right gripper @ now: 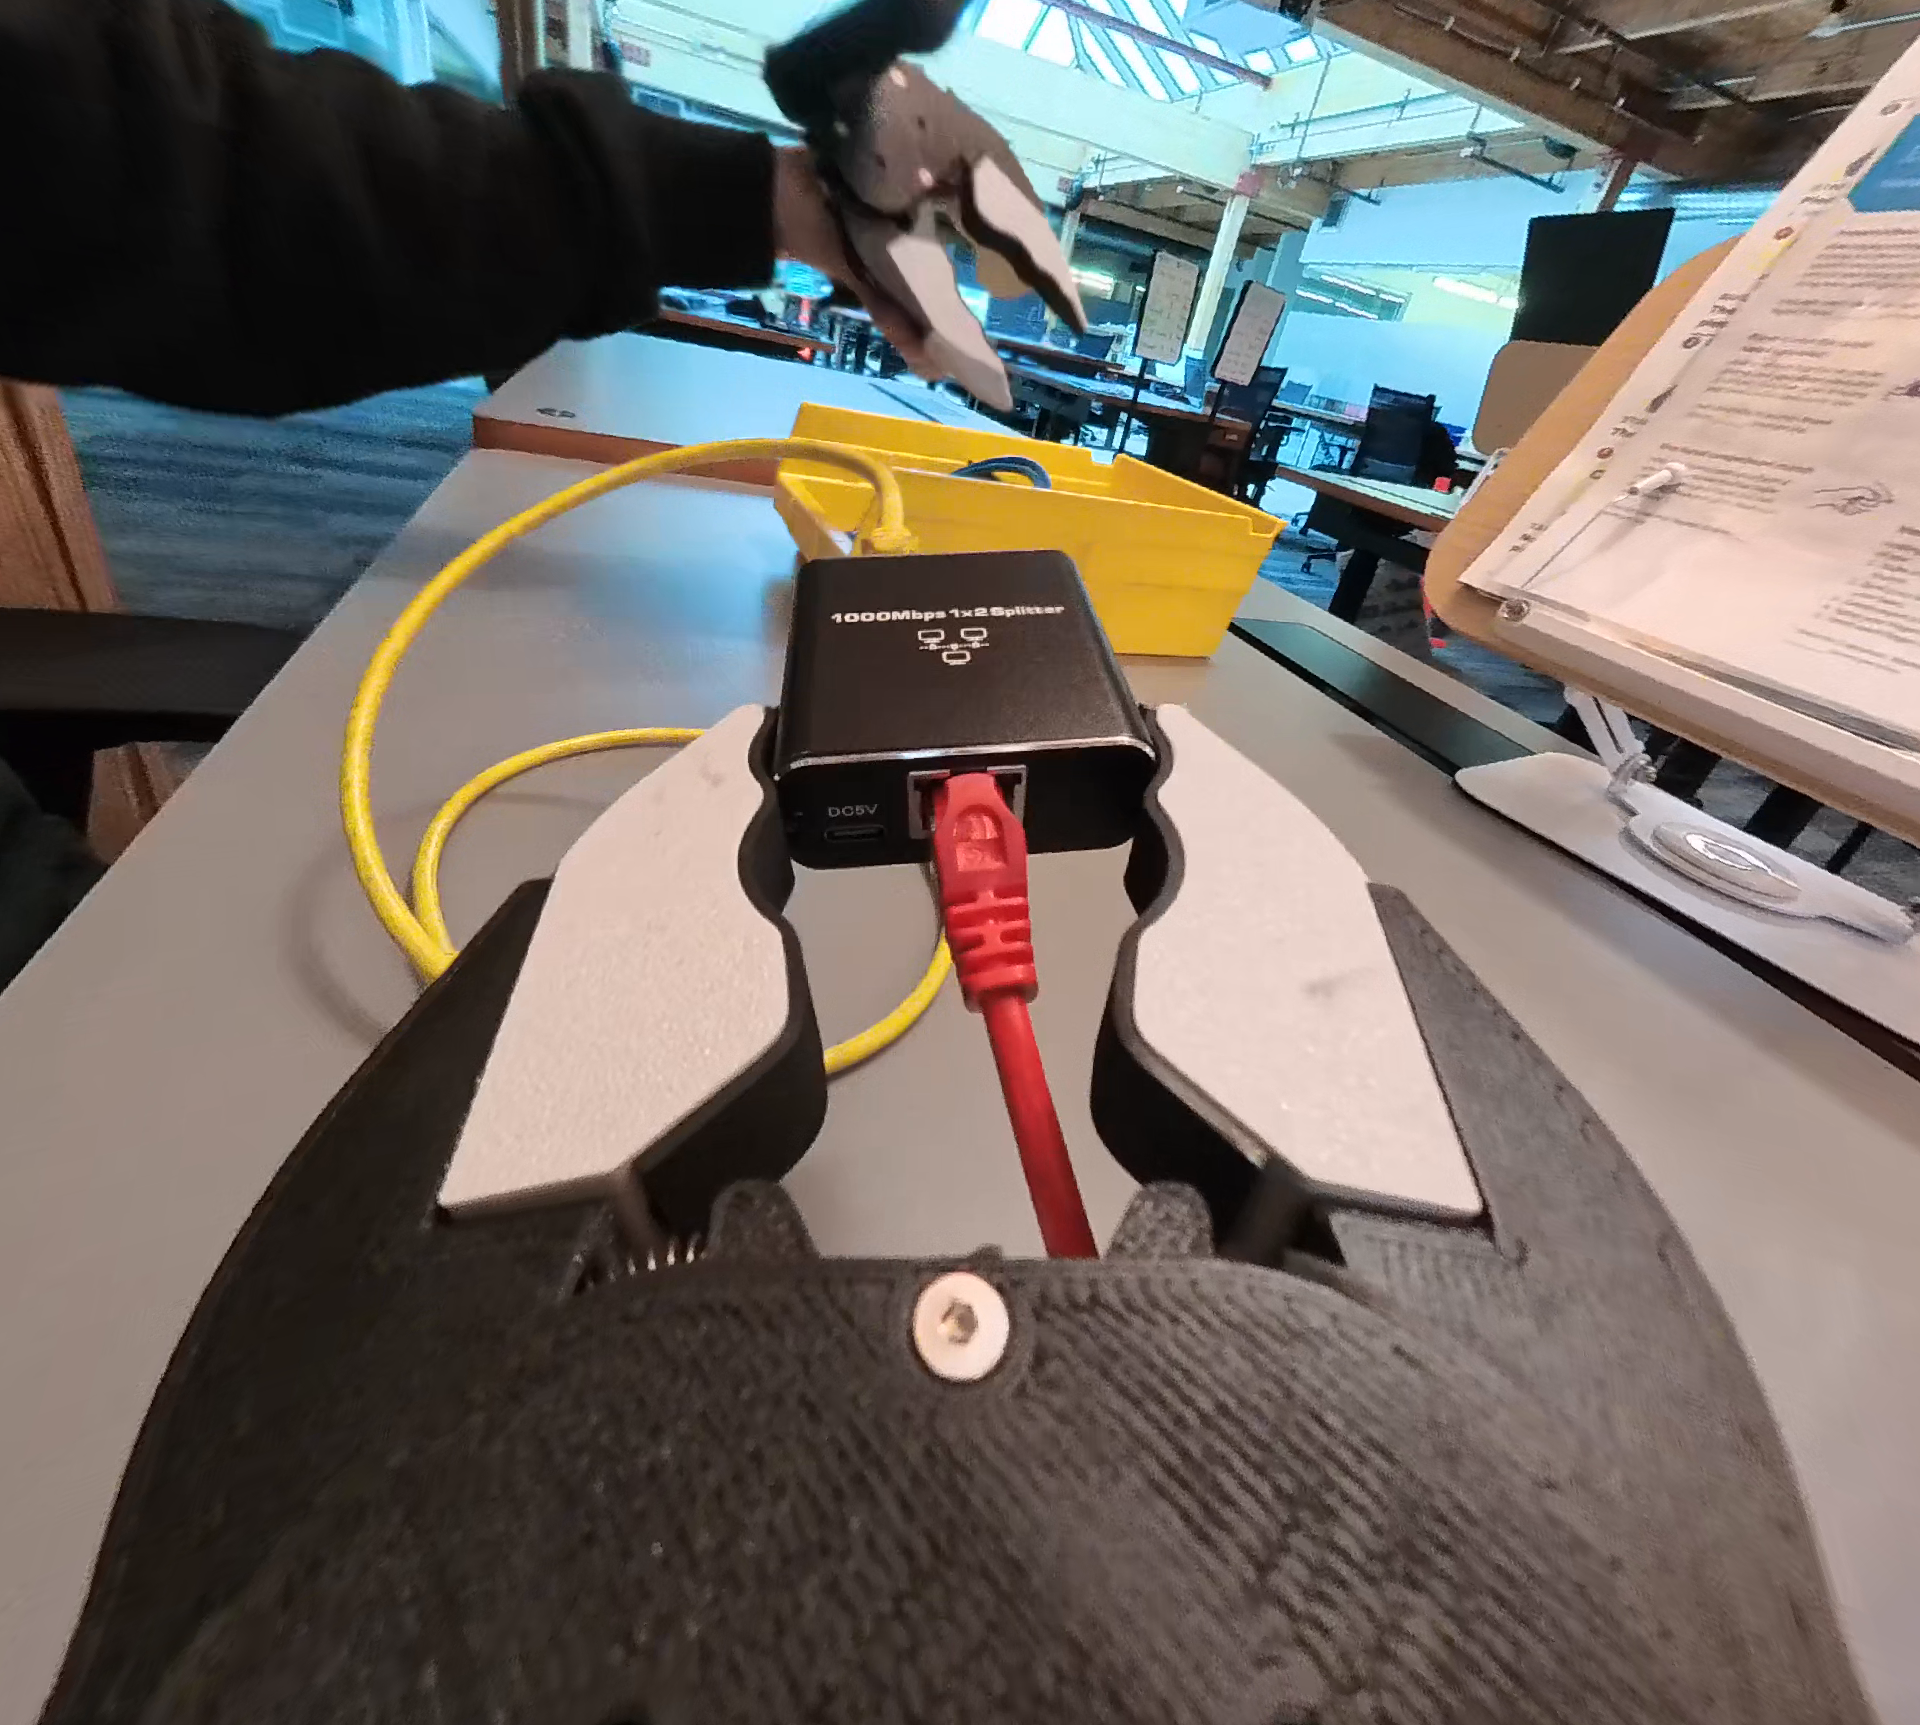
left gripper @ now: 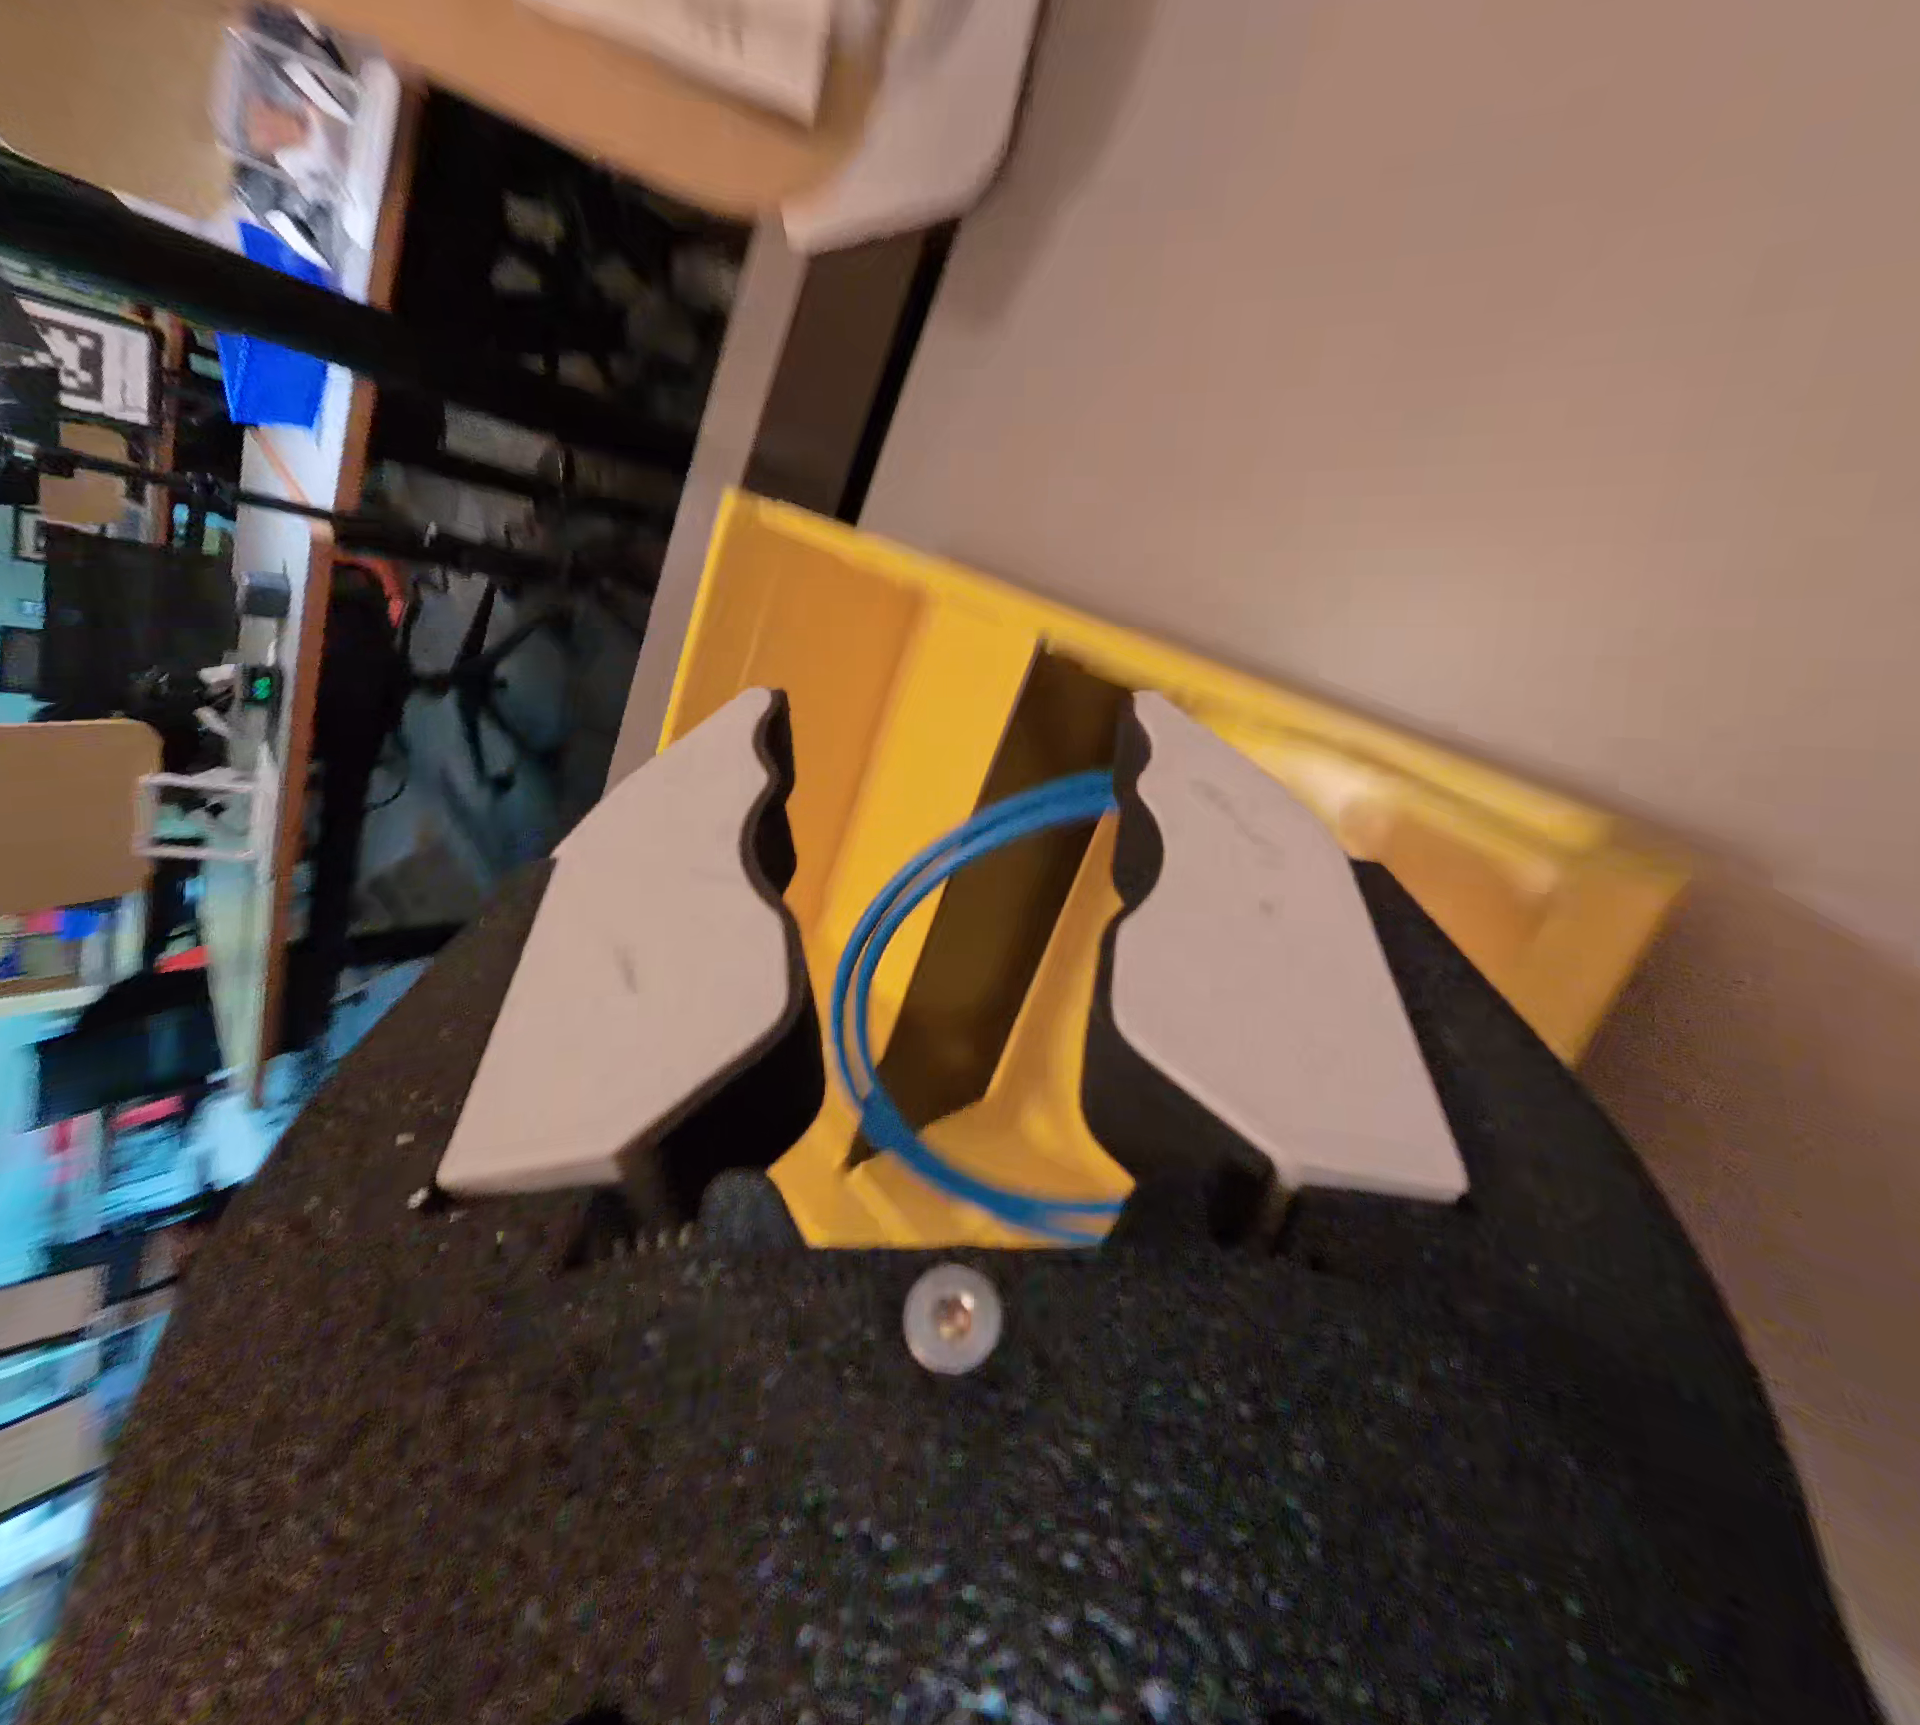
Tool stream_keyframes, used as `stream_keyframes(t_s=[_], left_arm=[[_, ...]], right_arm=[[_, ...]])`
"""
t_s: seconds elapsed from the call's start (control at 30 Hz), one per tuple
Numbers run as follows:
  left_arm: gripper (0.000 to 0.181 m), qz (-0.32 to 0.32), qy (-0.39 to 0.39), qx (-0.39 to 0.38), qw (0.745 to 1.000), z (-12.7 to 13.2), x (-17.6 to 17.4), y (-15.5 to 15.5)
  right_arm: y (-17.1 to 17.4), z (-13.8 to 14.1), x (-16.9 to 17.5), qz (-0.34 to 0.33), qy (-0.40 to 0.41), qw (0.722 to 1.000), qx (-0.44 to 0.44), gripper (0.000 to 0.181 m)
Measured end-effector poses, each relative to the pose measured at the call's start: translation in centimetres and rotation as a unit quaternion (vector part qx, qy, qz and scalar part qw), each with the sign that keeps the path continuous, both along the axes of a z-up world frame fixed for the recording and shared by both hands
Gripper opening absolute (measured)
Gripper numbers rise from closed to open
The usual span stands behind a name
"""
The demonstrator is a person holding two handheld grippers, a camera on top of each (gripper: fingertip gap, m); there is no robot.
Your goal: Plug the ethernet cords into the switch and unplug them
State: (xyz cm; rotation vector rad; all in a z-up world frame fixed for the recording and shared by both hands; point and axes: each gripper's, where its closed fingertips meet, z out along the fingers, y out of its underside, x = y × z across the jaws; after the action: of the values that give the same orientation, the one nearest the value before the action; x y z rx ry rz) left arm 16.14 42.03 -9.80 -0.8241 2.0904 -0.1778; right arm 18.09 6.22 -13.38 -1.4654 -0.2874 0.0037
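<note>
Right wrist view: the black switch (right gripper: 961, 699) is clamped by the right gripper (right gripper: 961, 776) while the open-jawed left gripper (right gripper: 1013, 350), above the yellow bin (right gripper: 1164, 574), should be lowered squarely onto the blue cord (left gripper: 935, 979).

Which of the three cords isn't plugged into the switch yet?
The blue cord, coiled inside the yellow bin. The red cord and yellow cord both end at the switch.

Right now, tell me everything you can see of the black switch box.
The black switch box is a small, smooth case with rounded edges, white print and icons on top. It lies flat on the grey table, just before the yellow bin. The right gripper clamps its near end from both sides. Its near face has a small oval port and a jack holding the red cord. The yellow cord plugs into its far side.
</note>
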Motion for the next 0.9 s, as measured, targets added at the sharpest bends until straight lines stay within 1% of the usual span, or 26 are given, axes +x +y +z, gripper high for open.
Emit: stream_keyframes(t_s=[0.03, 0.1, 0.23, 0.27, 0.33, 0.43, 0.5, 0.57, 0.63, 0.7, 0.77, 0.83, 0.87, 0.9], left_arm=[[0.059, 0.001, 0.023, 0.038, 0.999, -0.9, 0.1, 1.5], [0.058, -0.004, 0.067, 0.094, 0.993, -3.2, 0.3, 3.8], [0.051, 0.003, 0.132, 0.152, 0.98, -7.4, 0.8, 6.7], [0.048, 0.008, 0.133, 0.165, 0.977, -7.8, 1.1, 7.2], [0.023, 0.017, 0.131, 0.173, 0.976, -8.1, 1.4, 7.7], [0.02, 0.029, 0.125, 0.157, 0.979, -7.2, 1.2, 7.9], [0.017, 0.05, 0.107, 0.172, 0.978, -5.2, 0.8, 8.9], [0.014, 0.09, 0.094, 0.156, 0.979, -2.6, 0.0, 9.9], [0.013, 0.128, 0.059, 0.116, 0.983, 0.7, -0.5, 10.1], [0.012, 0.164, -0.002, 0.059, 0.985, 5.2, -0.8, 9.6], [0.011, 0.182, -0.068, -0.005, 0.981, 10.0, -0.9, 7.9], [0.01, 0.182, -0.122, -0.072, 0.973, 14.4, -1.0, 5.2], [0.01, 0.181, -0.132, -0.108, 0.969, 15.9, -1.0, 3.6], [0.01, 0.181, -0.128, -0.147, 0.964, 16.6, -0.9, 1.8]], right_arm=[[0.0, 0.0, -0.1, 0.003, 0.0, 1.0, 0.001, 0.063], [0.0, 0.1, -0.1, 0.007, 0.004, 1.0, 0.003, 0.063], [-0.3, 0.4, 0.0, 0.012, 0.013, 1.0, 0.014, 0.063], [-0.4, 0.5, 0.0, 0.011, 0.015, 1.0, 0.017, 0.063], [-0.5, 0.5, 0.1, 0.009, 0.018, 1.0, 0.019, 0.063], [-0.7, 0.6, 0.2, 0.004, 0.015, 1.0, 0.021, 0.063], [-0.7, 0.5, 0.3, 0.002, 0.014, 1.0, 0.02, 0.063], [-0.8, 0.5, 0.3, 0.0, 0.012, 1.0, 0.02, 0.063], [-0.8, 0.5, 0.3, -0.001, 0.013, 1.0, 0.021, 0.063], [-0.9, 0.6, 0.3, 0.001, 0.014, 1.0, 0.022, 0.063], [-0.9, 0.8, 0.2, 0.004, 0.016, 1.0, 0.026, 0.063], [-0.9, 0.8, 0.1, 0.012, 0.018, 0.999, 0.027, 0.063], [-1.0, 0.9, 0.0, 0.015, 0.016, 0.999, 0.028, 0.063], [-1.0, 0.9, -0.1, 0.018, 0.015, 0.999, 0.028, 0.063]])
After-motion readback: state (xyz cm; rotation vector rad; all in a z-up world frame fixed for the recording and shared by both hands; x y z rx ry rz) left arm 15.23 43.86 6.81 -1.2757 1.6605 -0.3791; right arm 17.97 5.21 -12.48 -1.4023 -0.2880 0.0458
